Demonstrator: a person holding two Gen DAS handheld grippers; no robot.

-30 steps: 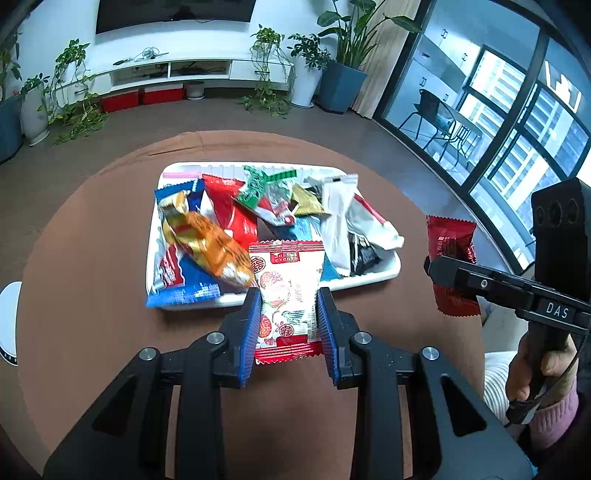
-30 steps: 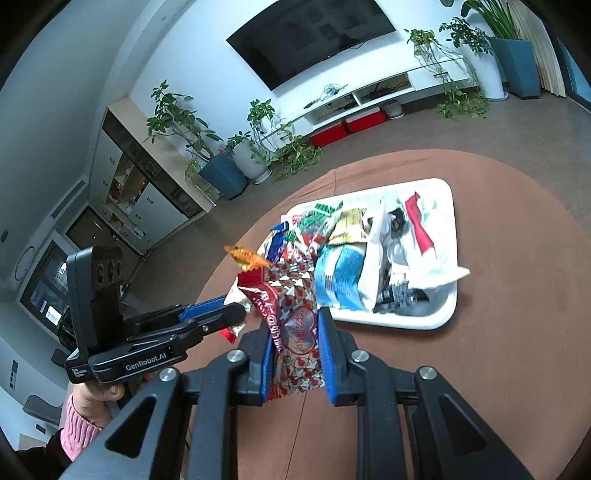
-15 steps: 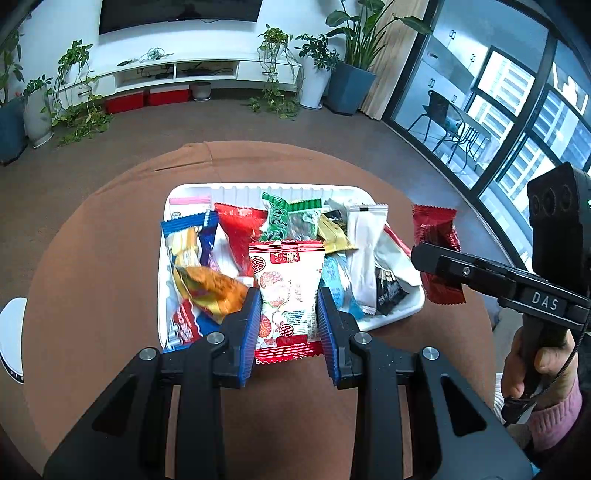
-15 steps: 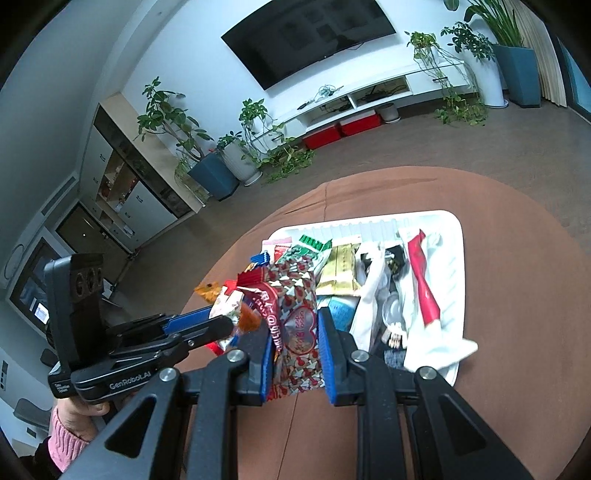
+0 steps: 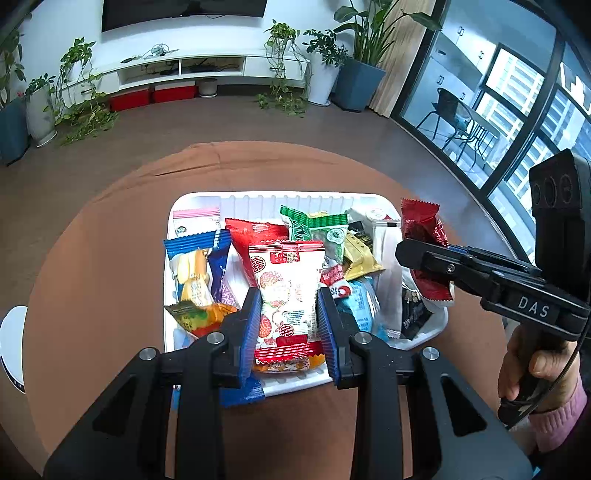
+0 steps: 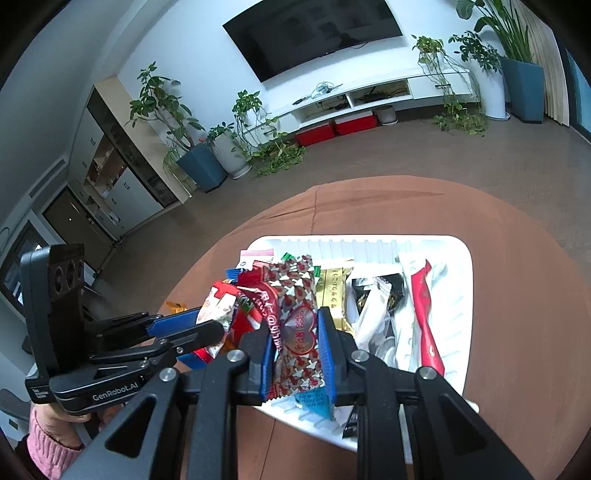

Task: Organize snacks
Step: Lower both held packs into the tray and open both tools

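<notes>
While both packets hang over it, the brown table point(image 5: 92, 280) carries a white tray point(image 5: 295, 197) already heaped with snacks. The left claw point(image 5: 288, 317) pinches a red-and-white packet point(image 5: 286, 291); the right claw point(image 6: 295, 350) pinches a red heart-print packet point(image 6: 295, 325). Dropped onto that heap, either could slide off the rim.

Both views looking steeply down along own jaws, close above the white tray point(image 5: 258, 199) point(image 6: 369, 242) on the round counter point(image 5: 92, 266) point(image 6: 517, 295). Left wrist view from the tray's near side; right wrist view from its right. Shared: tray, counter, TV wall point(image 5: 55, 33) point(image 6: 207, 59).
</notes>
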